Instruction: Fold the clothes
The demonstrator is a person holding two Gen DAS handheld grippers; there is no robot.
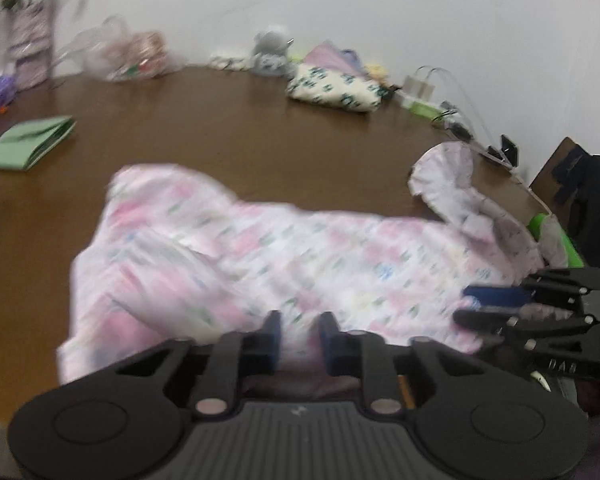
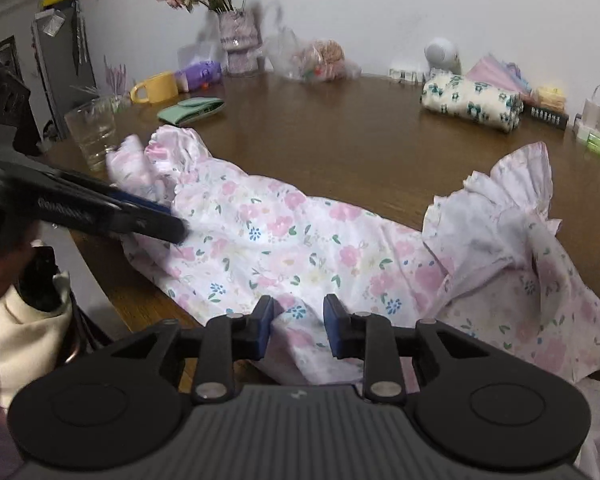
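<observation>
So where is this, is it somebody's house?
Probably yes, a home, likely a dining or living room. A brown wooden table holds a vase of flowers, a yellow mug and a drinking glass, and a flowery pink garment lies spread out on it.

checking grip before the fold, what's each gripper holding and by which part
Both grippers' jaws stand open around the near hem of the floral garment: the left gripper and the right gripper. Whether either actually pinches the fabric cannot be told.
</observation>
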